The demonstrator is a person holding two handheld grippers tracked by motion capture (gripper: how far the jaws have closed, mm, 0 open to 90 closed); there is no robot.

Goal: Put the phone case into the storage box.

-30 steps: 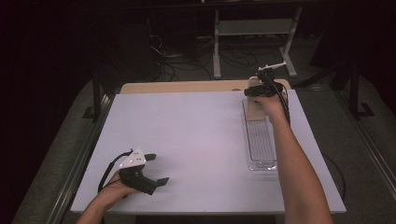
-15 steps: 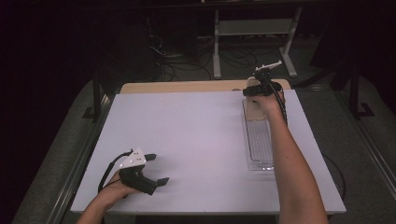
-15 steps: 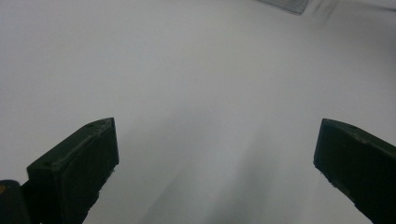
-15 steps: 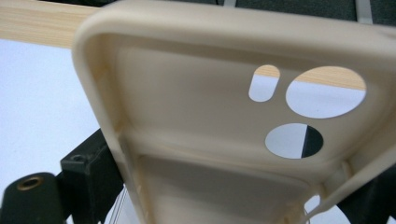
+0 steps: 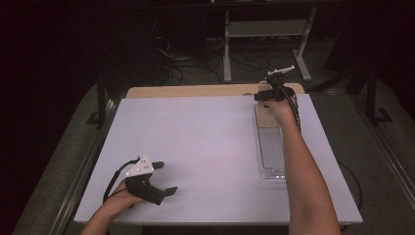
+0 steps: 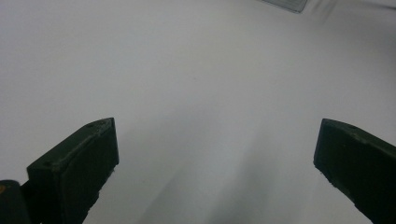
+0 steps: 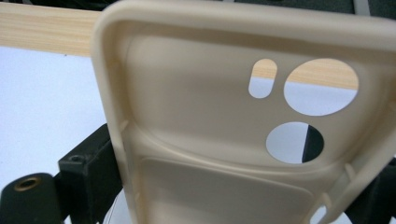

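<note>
- Gripping a beige phone case (image 7: 243, 140), the right gripper (image 5: 270, 94) is working at the upper right of the high view, at the far end of a long clear tray (image 5: 272, 152); its jaws are clenched on the case's two long sides, as the right gripper view shows.
- The case is showing its hollow inner side with three camera cut-outs, through which the white table (image 5: 205, 147) and the wooden strip (image 7: 42, 28) at its far edge are visible.
- The left gripper (image 5: 161, 178) is resting at the lower left of the high view with its jaws spread wide and nothing between them.
- Judging by this, the case is being lifted from, or set at, the tray's far end; which of the two I cannot tell.
- The next move is probably calling for a steady, level carry so the thin case is not twisting or slipping out of the pinch.
</note>
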